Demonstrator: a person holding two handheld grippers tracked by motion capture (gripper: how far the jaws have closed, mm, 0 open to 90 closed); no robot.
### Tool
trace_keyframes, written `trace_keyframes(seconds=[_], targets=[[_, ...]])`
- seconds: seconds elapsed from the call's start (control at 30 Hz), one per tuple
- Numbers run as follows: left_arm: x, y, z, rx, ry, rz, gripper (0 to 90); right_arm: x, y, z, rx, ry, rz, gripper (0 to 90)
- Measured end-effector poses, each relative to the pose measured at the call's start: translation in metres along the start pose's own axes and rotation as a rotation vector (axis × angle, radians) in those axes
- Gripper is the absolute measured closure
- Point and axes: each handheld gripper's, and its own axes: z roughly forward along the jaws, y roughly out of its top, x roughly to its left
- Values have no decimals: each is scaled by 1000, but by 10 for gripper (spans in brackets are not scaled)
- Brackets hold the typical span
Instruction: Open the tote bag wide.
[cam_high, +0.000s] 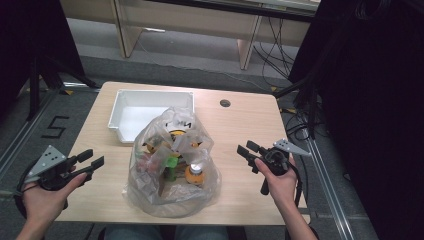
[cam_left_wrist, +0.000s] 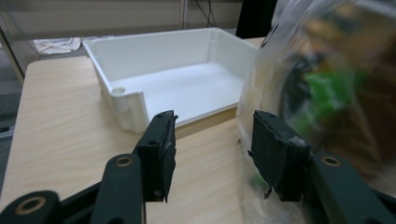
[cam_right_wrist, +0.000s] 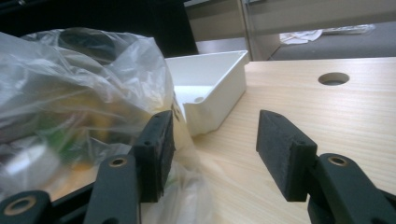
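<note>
A clear plastic bag (cam_high: 171, 162) stuffed with several small items, among them green and orange ones, sits in the middle of the wooden table (cam_high: 235, 130). Behind it stands an empty white tray (cam_high: 131, 116). My left gripper (cam_high: 95, 160) hovers open at the bag's left, jaws apart with nothing between them; in its own view the bag (cam_left_wrist: 322, 93) lies beside the right jaw and the tray (cam_left_wrist: 187, 84) ahead. My right gripper (cam_high: 246, 150) is open at the bag's right, pointing toward it; the bag (cam_right_wrist: 79, 102) and the tray (cam_right_wrist: 210, 88) show past its jaws.
A round cable hole (cam_high: 225, 103) is in the table's far right part. Bare tabletop lies between the bag and each gripper. Beyond the table are a floor with cables, wooden furniture legs and dark curtains at both sides.
</note>
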Motion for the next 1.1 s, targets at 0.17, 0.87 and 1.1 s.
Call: trace_keyframes(seconds=[0.17, 0.87, 1.1], targets=[[-25, 29, -1, -45, -53, 31, 499, 16, 14, -6, -23, 30, -13, 444], [-140, 115, 46, 219, -339, 329, 476, 138, 76, 20, 75, 382, -301, 456], [-142, 117, 60, 332, -335, 362, 551, 143, 65, 35, 249, 347, -354, 676]])
